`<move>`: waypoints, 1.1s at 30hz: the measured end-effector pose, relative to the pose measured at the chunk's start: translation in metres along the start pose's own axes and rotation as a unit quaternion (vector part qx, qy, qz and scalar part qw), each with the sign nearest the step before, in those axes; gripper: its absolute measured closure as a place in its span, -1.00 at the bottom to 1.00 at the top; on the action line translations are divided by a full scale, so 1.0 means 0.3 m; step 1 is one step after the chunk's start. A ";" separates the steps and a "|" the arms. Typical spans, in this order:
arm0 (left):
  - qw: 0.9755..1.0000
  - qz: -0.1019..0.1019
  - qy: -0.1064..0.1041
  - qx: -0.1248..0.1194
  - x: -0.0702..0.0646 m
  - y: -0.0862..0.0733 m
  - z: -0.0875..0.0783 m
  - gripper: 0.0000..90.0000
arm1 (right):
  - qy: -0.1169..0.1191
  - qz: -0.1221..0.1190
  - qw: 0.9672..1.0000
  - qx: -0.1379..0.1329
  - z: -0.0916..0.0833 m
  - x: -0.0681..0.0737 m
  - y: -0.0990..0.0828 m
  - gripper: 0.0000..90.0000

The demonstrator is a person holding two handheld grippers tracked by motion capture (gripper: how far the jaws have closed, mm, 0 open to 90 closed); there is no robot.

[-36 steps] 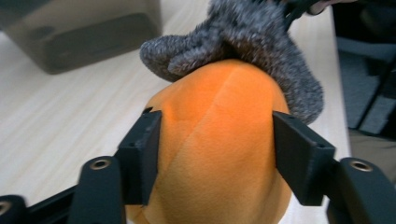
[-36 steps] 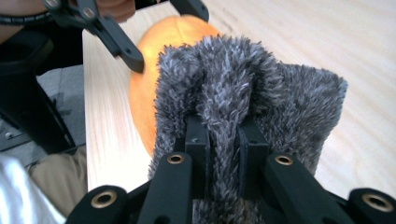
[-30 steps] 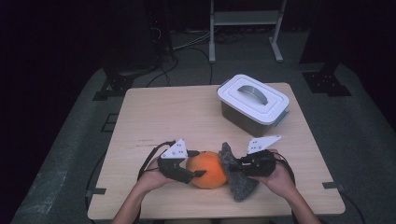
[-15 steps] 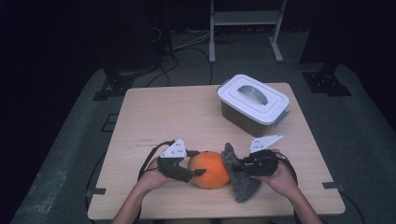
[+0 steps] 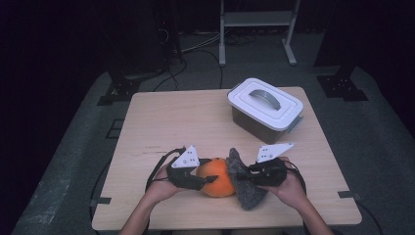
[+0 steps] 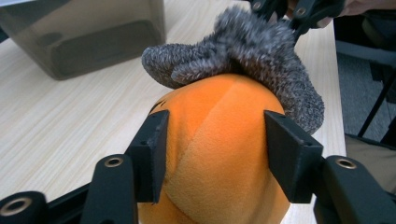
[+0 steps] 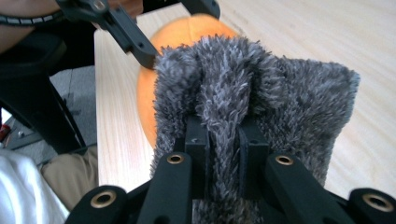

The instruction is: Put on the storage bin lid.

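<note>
- High view: both forearms come in from the near edge of the wooden table [image 5: 161, 122], hands low and turned toward each other. The left gripper [image 5: 199, 177] lies nearly level against the orange plush ball [image 5: 218, 177]; the right gripper [image 5: 246, 172] meets the grey fuzzy cloth [image 5: 247, 191] draped on the ball's right side. A lidded white box [image 5: 265, 105] with a curved handle stands well apart, toward the far right corner.
- Left gripper view: the jaws have just been closing and now press the ball's two flanks, denting its smooth, seamed, short-pile fabric [image 6: 219, 154]. The cloth [image 6: 261, 60] caps the ball's far side, woolly and speckled.
- Right gripper view: the jaws stand nearly together, pinching a raised fold of the shaggy cloth [image 7: 261, 93]; the ball [image 7: 187, 32] bulges behind it.
</note>
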State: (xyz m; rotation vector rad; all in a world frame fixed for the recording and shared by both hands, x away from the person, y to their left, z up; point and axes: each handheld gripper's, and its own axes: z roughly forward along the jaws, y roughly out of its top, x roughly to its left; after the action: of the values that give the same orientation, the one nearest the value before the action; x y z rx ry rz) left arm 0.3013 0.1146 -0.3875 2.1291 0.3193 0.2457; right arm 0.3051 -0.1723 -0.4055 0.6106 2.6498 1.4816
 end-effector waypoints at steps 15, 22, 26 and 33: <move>0.998 -0.045 -0.037 0.000 0.046 -0.053 0.033 -0.64 | -0.005 0.019 1.000 0.015 -0.016 -0.043 -0.039 0.71; 0.999 -0.033 -0.036 -0.009 0.034 -0.047 0.019 -0.05 | -0.015 0.019 1.000 -0.001 -0.040 -0.035 -0.022 0.73; 0.999 -0.018 -0.031 -0.006 0.012 -0.030 0.029 -0.01 | -0.003 0.009 0.999 -0.047 -0.056 -0.006 0.022 0.74; 0.999 -0.029 -0.010 -0.016 0.029 -0.030 0.000 0.00 | -0.013 0.019 1.000 -0.010 -0.030 -0.030 -0.012 0.73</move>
State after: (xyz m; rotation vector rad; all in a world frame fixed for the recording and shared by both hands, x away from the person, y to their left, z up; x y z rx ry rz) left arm 0.3083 0.1222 -0.3946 2.0865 0.3631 0.1950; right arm 0.3102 -0.1845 -0.4051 0.6762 2.6152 1.4985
